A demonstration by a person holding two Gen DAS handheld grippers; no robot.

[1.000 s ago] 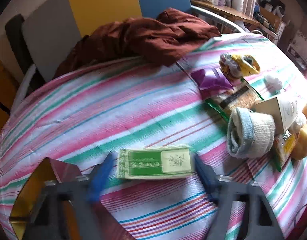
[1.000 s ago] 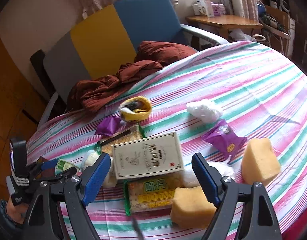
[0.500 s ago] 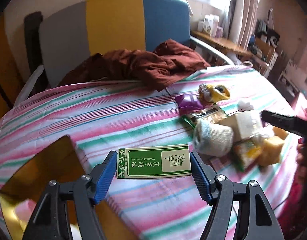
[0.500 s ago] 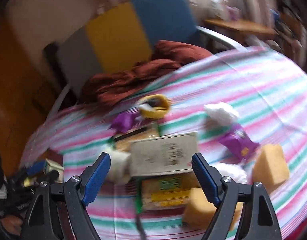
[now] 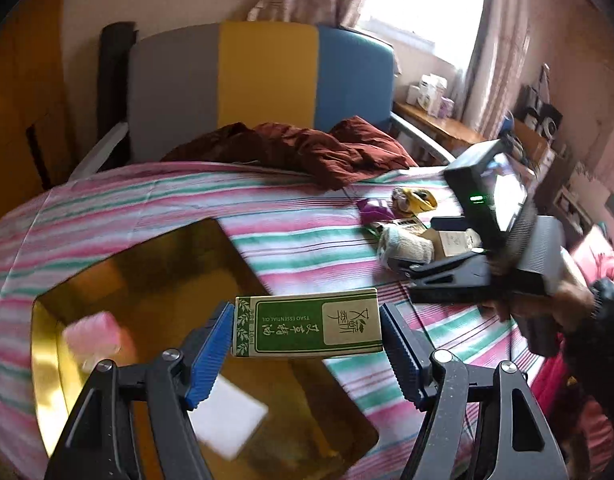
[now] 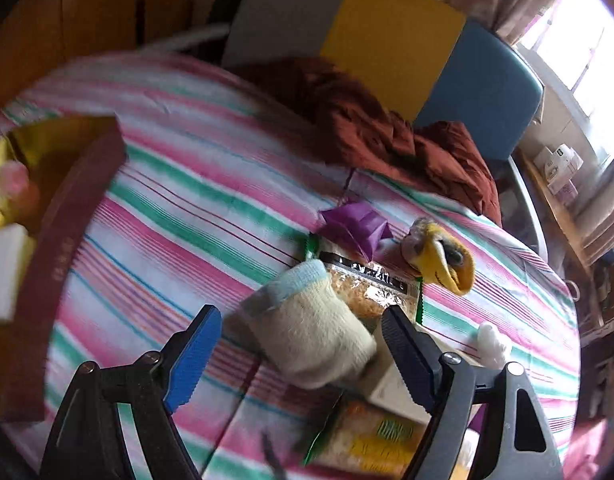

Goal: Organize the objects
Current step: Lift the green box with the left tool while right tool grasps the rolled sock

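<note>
The left gripper (image 5: pixel 307 344) clamps a green essential-oil box (image 5: pixel 309 323) above the gold-lined box (image 5: pixel 51 364), while the right gripper (image 6: pixel 303 350), jaws just narrowing yet unclamped, straddles a rolled sock (image 6: pixel 307 332) crowded by snack packets (image 6: pixel 365 290).

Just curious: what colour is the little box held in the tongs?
Green and cream, the small box shows best in the left wrist view.

1. The gold-lined box (image 5: pixel 155 280) lies open-topped under the left gripper (image 5: pixel 305 332), clear from above; a pink item (image 5: pixel 93 336) and a white pad (image 5: pixel 231 420) fill part of its floor
2. Bare striped tablecloth (image 6: pixel 195 184) runs free between the box's maroon wall (image 6: pixel 67 216) and the clutter
3. The rolled sock (image 6: pixel 311 332) sits between the right gripper's (image 6: pixel 303 344) parted jaws; snack packet (image 6: pixel 367 288), purple pouch (image 6: pixel 353 226) and yellow toy (image 6: pixel 443 260) crowd just behind it
4. A brown garment (image 5: pixel 307 148) blocks the far edge
</note>
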